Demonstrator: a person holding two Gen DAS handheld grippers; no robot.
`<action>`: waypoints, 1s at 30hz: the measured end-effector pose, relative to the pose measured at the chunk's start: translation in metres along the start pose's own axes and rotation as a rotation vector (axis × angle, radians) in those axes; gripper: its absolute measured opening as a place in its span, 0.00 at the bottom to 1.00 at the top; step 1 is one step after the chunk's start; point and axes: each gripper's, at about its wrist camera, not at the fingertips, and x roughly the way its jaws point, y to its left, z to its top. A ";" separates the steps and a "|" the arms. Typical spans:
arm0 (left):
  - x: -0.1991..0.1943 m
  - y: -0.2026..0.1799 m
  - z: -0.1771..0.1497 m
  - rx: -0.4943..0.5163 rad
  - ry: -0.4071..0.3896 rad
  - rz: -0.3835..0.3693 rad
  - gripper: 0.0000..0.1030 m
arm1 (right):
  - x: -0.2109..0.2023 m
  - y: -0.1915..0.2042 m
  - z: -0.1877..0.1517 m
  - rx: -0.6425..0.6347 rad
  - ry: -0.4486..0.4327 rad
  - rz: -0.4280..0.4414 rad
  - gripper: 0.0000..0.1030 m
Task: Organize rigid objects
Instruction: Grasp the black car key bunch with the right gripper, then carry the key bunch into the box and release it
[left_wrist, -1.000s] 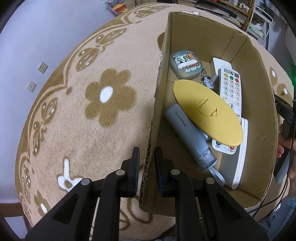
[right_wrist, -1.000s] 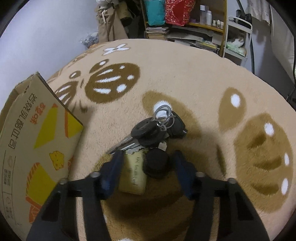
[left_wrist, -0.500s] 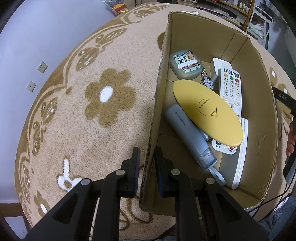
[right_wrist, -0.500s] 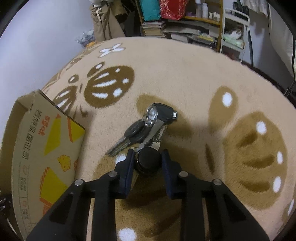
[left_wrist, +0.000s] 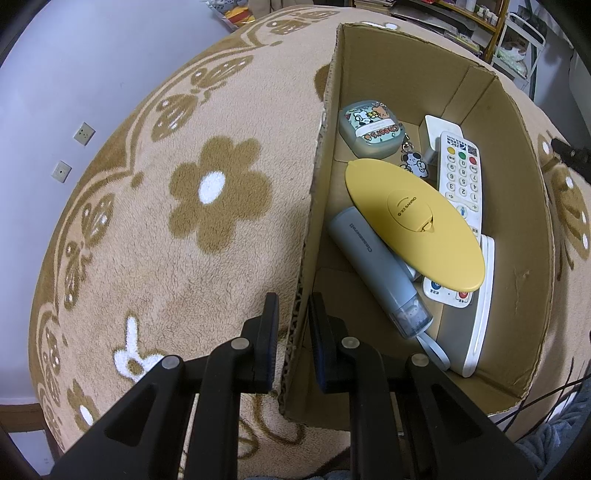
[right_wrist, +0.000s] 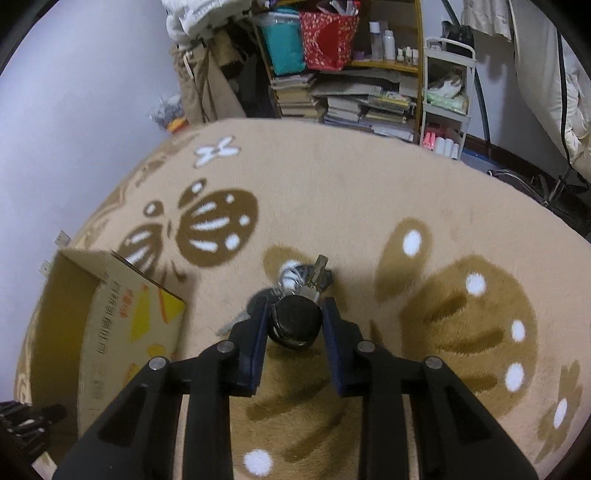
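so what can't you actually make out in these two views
- Left wrist view: the white remote is half hidden under the yellow oval case.
- Left wrist view: the right gripper is cut off by the frame edge.
- Right wrist view: the key bunch is blurred, keys uncountable behind the black fob.

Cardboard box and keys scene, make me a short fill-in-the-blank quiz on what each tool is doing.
1. The left tool is clamped on the box's ____.
2. The right tool grips a bunch of ____.
3. The big oval lid in the cardboard box is coloured ____.
4. Under the lid lies a white ____ with number buttons.

Missing words: wall; keys; yellow; remote
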 end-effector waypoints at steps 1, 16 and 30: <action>0.000 0.000 0.000 0.001 0.000 0.000 0.16 | -0.005 0.003 0.002 -0.003 -0.012 0.012 0.29; 0.000 0.001 0.001 -0.005 0.000 -0.008 0.16 | -0.068 0.106 0.009 -0.215 -0.131 0.286 0.29; 0.005 0.001 0.002 -0.008 0.009 -0.016 0.15 | -0.018 0.163 -0.038 -0.402 0.063 0.320 0.29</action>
